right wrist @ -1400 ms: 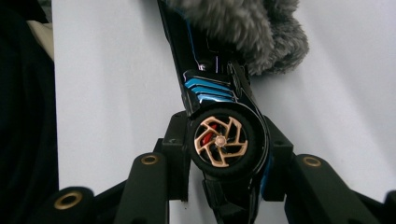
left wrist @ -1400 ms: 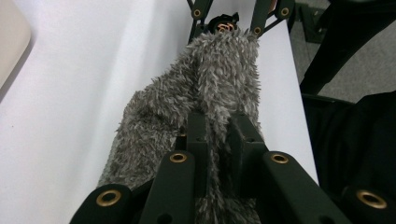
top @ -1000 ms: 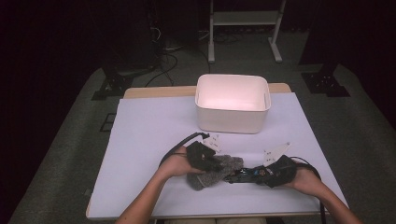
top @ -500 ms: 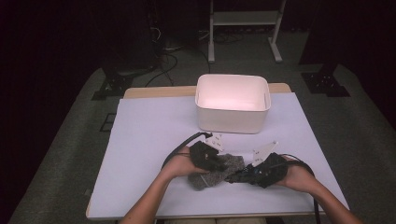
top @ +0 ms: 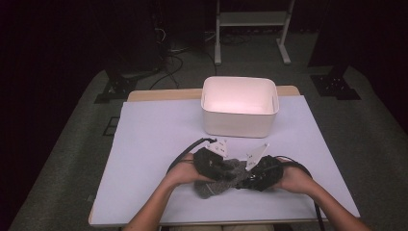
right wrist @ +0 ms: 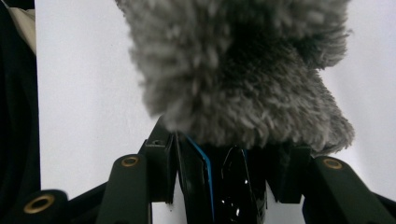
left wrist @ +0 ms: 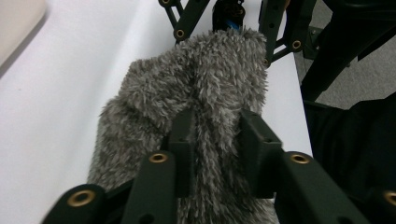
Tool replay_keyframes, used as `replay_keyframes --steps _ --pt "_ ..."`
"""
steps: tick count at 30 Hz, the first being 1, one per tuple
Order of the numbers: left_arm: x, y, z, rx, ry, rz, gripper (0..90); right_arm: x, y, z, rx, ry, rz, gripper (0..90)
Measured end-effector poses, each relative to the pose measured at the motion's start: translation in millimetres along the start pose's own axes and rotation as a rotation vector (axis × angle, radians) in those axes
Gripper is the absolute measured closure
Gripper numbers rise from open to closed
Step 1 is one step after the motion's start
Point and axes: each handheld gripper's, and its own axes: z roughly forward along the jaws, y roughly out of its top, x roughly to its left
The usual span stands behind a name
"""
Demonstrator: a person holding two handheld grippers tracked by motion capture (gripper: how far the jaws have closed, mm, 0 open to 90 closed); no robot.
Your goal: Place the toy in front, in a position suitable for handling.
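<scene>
One fuzzy grey sock (top: 222,179) lies near one white bin (top: 239,107), pinched by the left hand-held gripper (left wrist: 215,148) and the right hand-held gripper (right wrist: 224,154).

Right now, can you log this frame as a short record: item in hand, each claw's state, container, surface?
item: fuzzy grey cloth, bunched at the table's near edge
left claw: jaws pinching a fold of the cloth
right claw: jaws closed on the cloth's other end, with a dark glossy object between them, identity unclear
container: white bin, beyond the cloth, apart from it, nothing visible inside
surface: white sheet over the table
</scene>
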Motion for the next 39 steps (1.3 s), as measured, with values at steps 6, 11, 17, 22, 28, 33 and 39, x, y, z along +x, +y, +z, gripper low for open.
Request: replay_keyframes --steps 6,11,17,22,28,33,39 --pt "0.4 1.8 2.1 0.012 0.010 -0.008 67.4 0.3 -4.3 -1.8 -0.018 0.002 0.003 52.9" --pt "8.0 -9.6 2.6 0.062 0.042 -0.036 81.5 0.4 -6.4 -3.3 -0.018 0.009 0.003 53.9" --pt "10.1 -19.1 7.0 0.032 0.014 -0.068 81.5 -3.1 -4.5 -2.5 -0.012 0.028 0.029 52.2" --pt "8.1 -17.6 2.6 0.001 0.008 -0.069 81.8 -0.4 5.0 0.9 -0.008 0.024 -0.001 56.2" --pt "4.1 -17.9 -18.9 -0.026 0.033 -0.063 82.3 0.3 14.0 1.6 -0.086 0.047 -0.010 56.5" --pt "2.7 -14.6 -44.6 -0.026 0.080 -0.060 82.5 -3.2 31.6 4.3 -0.171 0.054 -0.003 56.3" --pt "1.4 -9.4 -64.4 -0.014 0.116 -0.047 82.5 -3.3 41.7 1.5 -0.238 0.041 -0.017 56.5"
